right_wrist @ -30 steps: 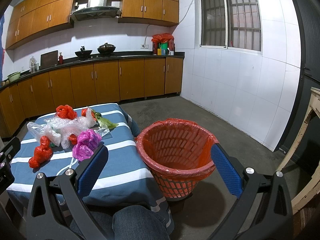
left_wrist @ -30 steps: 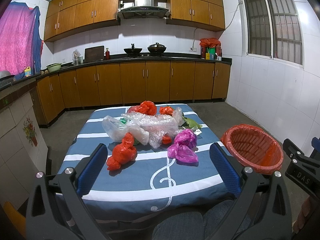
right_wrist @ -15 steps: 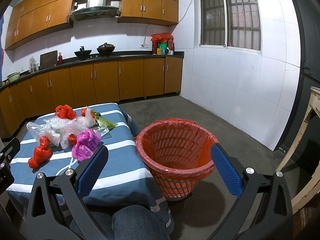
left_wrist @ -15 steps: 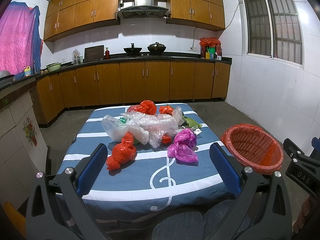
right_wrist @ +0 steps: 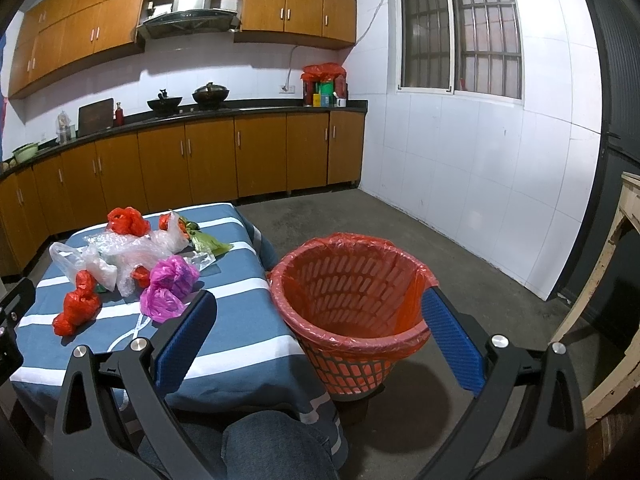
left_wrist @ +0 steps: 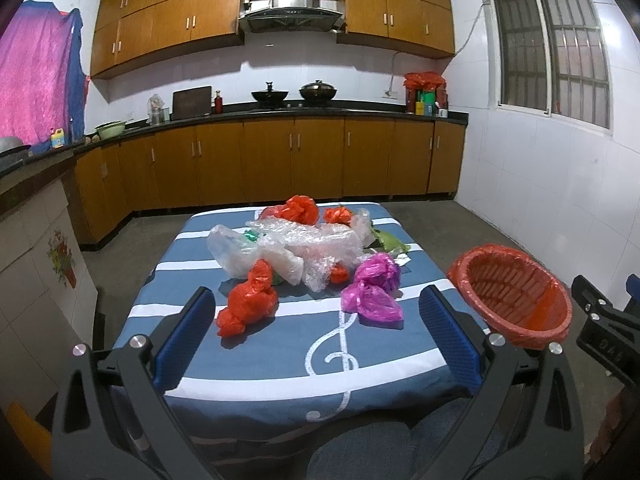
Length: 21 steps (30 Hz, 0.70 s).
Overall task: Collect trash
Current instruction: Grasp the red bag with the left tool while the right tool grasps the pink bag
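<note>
Both claws released: left gripper [left_wrist: 318, 334] faces red bag [left_wrist: 250, 304], right gripper [right_wrist: 320, 332] faces red-lined basket [right_wrist: 352, 312]; no readable labels.

Wooden brown base cabinets [left_wrist: 280, 160] are run along the far wall beneath a black countertop [left_wrist: 320, 114], with matching wooden upper cabinets [left_wrist: 176, 28] hung above. A stainless steel range hood [left_wrist: 292, 8] is mounted over two black lidded woks [left_wrist: 318, 90]. A dark rectangular board [left_wrist: 192, 103] is leaned against the white tiled wall, beside a small red bottle [left_wrist: 218, 103]. A pale green basin [left_wrist: 112, 129] is set on the counter at the left. A pink and blue cloth [left_wrist: 40, 84] is hung at the far left. A barred window [right_wrist: 460, 28] is set in the right wall. What may be an unpainted wooden frame [right_wrist: 616, 280] is cut off at the right edge.
</note>
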Tool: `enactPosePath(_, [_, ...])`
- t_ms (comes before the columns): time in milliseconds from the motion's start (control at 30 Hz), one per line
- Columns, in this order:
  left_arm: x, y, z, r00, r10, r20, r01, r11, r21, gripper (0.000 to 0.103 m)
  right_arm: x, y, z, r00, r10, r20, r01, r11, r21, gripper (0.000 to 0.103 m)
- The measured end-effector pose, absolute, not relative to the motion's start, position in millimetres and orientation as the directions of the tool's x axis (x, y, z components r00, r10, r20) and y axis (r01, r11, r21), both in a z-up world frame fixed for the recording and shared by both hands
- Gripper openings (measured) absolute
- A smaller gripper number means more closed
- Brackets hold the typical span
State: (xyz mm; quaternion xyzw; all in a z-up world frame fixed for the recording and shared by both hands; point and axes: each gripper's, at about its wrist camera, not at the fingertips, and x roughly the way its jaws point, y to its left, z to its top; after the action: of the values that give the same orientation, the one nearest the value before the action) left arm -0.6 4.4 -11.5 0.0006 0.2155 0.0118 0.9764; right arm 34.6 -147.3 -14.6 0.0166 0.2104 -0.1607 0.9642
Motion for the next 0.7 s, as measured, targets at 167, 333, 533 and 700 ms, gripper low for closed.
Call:
enactPosePath(167, [13.7,25.2,-31.4,0.896,0.069,-0.440,-0.082,0.997,-0.011,0.099,42.7,-138.3,-21.2,0.865,-0.265,-0.426,0.275,0.961,-0.039,0.101])
enactPosePath(333, [27.1,61.2,-34.1,0.879,0.133,-0.458,-0.163,0.986,-0.026,0.099,67.0,-129.8,-28.5,0.863,-0.208,-0.461,0.219,0.975,-0.031,0.101])
enactPosePath(533, [49.6,105.7,-50.6,0.843,0.202,-0.499,-0.245,0.969,-0.022,0.099,101.5,-115.8,-37.0,0.855,-0.137,-0.499,0.163,0.987,0.008,0.101])
enactPosePath(700, [82.1,116.4,-64.0,0.830,0.206,-0.519,-0.239,0.971,0.002,0.099,138.3,-99.0,-49.5,0.843,-0.081,-0.532,0.117,0.993,0.034,0.101])
